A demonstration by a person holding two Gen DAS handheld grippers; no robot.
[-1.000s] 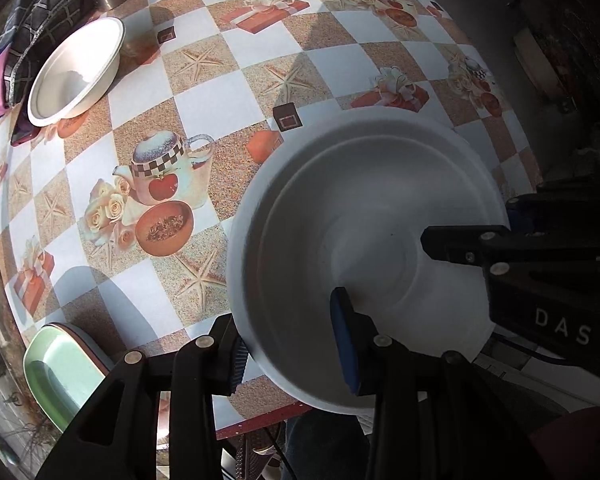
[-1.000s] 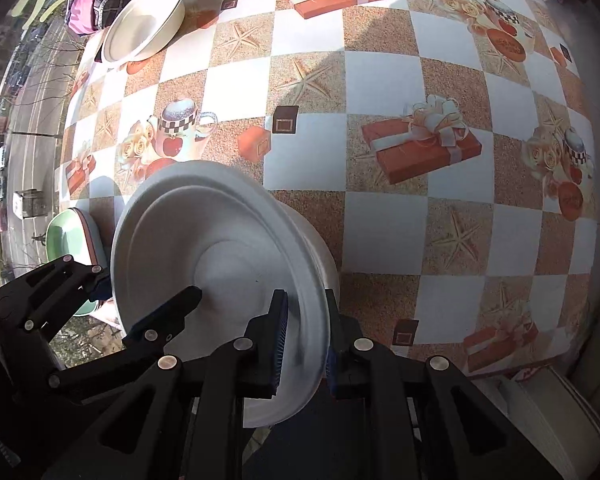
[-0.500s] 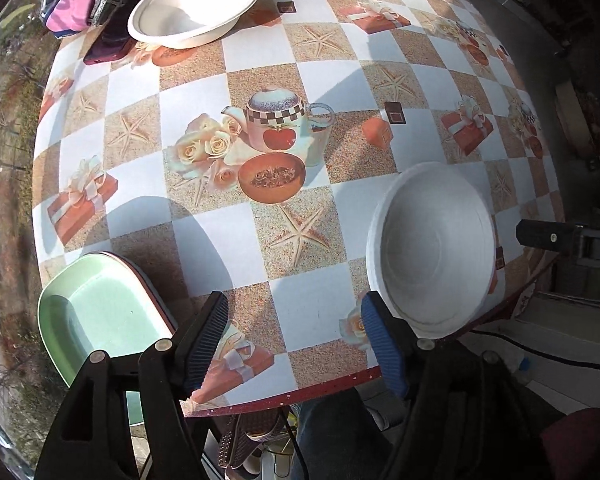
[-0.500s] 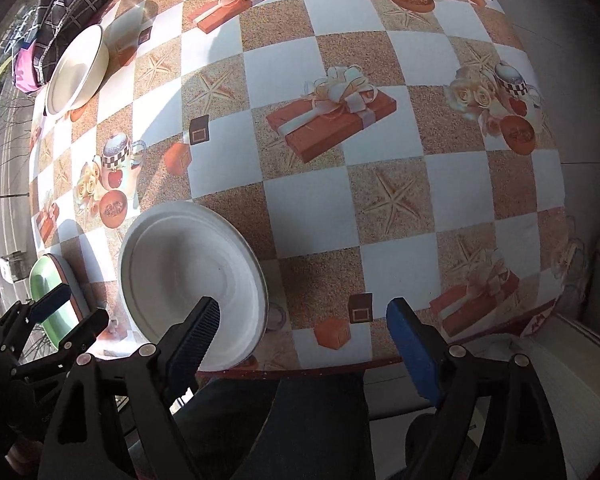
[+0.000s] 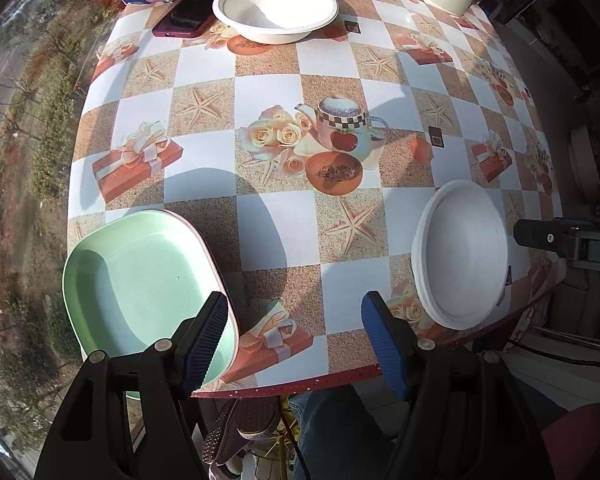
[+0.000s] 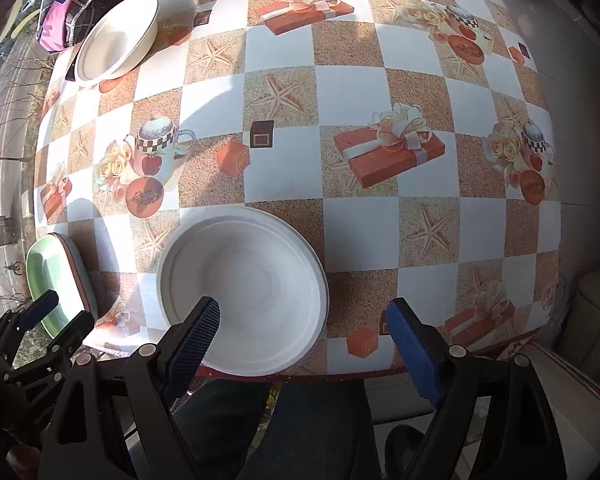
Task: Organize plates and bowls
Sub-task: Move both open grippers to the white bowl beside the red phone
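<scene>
Sitting at the near edge of the checked, picture-printed oilcloth table (image 6: 380,216): round white moulded-pulp plate (image 6: 244,288), nested on a second white piece beneath it, part of the rim overhanging the table edge; resting free, nothing pressing on it.

Hovering above, pointing down: right gripper (image 6: 304,344), jaws spread wide and empty, one blue pad over the plate's near rim, the other well clear to the side; left gripper (image 5: 296,344), jaws moderately wide and likewise empty, positioned between the white stack and the pale green rounded-rectangular plastic dish (image 5: 140,280).

Lying at the table's near left corner: that green dish, stacked on a pinkish one, also overhanging the edge. Standing at the far side, well apart: deep white round bowl (image 5: 276,8), beside a dark red phone (image 5: 180,26).

Judging the step in hand as going for the next piece, probably the far bowl. Advising: approaching rim-on from above; pinching one wall only; keeping the bowl level; clearing the phone; setting like on like; nudging overhanging stacks inward to avoid tipping.
</scene>
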